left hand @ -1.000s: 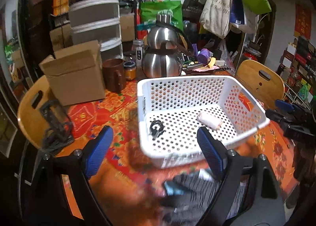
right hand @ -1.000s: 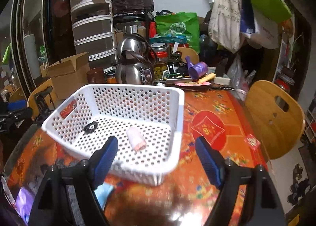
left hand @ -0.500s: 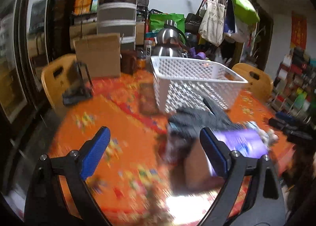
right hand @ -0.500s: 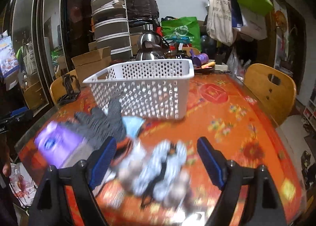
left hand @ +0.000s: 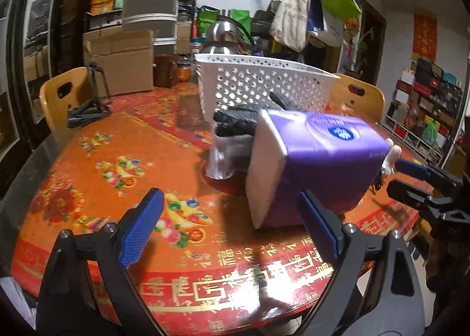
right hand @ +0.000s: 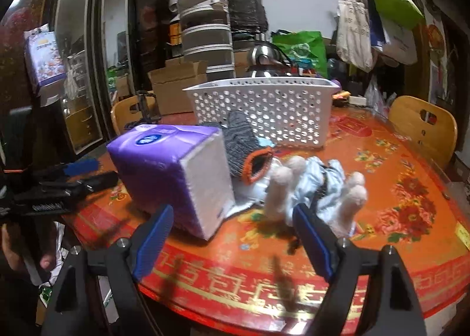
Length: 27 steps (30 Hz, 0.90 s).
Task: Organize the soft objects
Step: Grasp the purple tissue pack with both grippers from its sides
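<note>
Right wrist view is showing a purple tissue pack (right hand: 173, 171) lying on the red patterned table (right hand: 382, 236), touching a grey knit glove (right hand: 239, 142) and sitting near a pale blue plush toy (right hand: 317, 186); behind them a white basket (right hand: 264, 107) is standing; the right gripper (right hand: 232, 236) and left gripper (left hand: 229, 218) are both hovering spread wide, gripping nothing.

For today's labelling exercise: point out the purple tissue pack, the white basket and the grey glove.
purple tissue pack (right hand: 152, 157), right wrist view, purple side face
white basket (right hand: 264, 107), right wrist view, perforated front wall
grey glove (right hand: 239, 142), right wrist view, knit palm
</note>
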Tool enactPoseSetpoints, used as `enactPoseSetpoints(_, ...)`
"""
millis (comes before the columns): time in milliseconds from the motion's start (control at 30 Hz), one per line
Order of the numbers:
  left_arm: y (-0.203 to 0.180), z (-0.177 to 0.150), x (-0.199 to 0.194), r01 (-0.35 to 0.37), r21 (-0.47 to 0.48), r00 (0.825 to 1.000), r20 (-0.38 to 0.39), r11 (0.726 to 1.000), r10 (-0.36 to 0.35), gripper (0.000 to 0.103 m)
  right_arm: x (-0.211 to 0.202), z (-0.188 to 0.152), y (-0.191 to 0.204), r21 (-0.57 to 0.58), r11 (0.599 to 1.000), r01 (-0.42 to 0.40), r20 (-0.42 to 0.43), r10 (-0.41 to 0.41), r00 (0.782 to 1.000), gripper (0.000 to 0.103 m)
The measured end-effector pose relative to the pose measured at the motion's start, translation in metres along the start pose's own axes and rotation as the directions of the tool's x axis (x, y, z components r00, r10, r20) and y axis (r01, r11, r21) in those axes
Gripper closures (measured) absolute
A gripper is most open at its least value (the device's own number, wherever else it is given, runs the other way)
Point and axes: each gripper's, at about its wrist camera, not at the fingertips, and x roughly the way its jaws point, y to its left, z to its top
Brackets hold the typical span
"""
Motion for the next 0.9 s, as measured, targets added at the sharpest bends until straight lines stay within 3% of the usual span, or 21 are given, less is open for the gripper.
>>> enactPoseSetpoints(133,-0.011,-0.002,0.007,0.024,0.031,1.0,0.001,0.999,-0.024,0.012,0.003,0.003,0.009,-0.031,0.999,-0.014,0.01,0.014,1.0,0.025)
enactPoseSetpoints(300,-0.017,0.005,0.016,0.049,0.05,0.999,0.002,0.998,-0.049,0.017,0.018,0.003,0.017,-0.065,0.997,-0.03,-0.025,0.028,0.999,0.047)
enactPoseSetpoints(533,-0.014,0.011,0.017,0.086,0.048,0.996,0.028,0.995,-0.087,0.018,0.029,0.005,0.024,-0.084,0.993,-0.082,-0.035,0.079,0.996,0.054)
enactPoseSetpoints(733,-0.017,0.012,0.02,0.137,0.065,0.99,0.014,0.988,-0.138,0.038,0.036,0.005,0.031,-0.107,0.986,-0.128,-0.046,0.123,0.991,0.063)
enactPoseSetpoints(800,-0.02,0.012,0.021,0.159,0.08,0.987,0.006,0.984,-0.16,0.052,0.036,0.005,0.031,-0.12,0.984,-0.128,-0.044,0.124,0.991,0.064)
enactPoseSetpoints(900,-0.027,0.01,0.021,0.17,0.109,0.985,0.002,0.979,-0.171,0.055,0.036,0.005,0.03,-0.126,0.983,-0.134,-0.051,0.128,0.99,0.065)
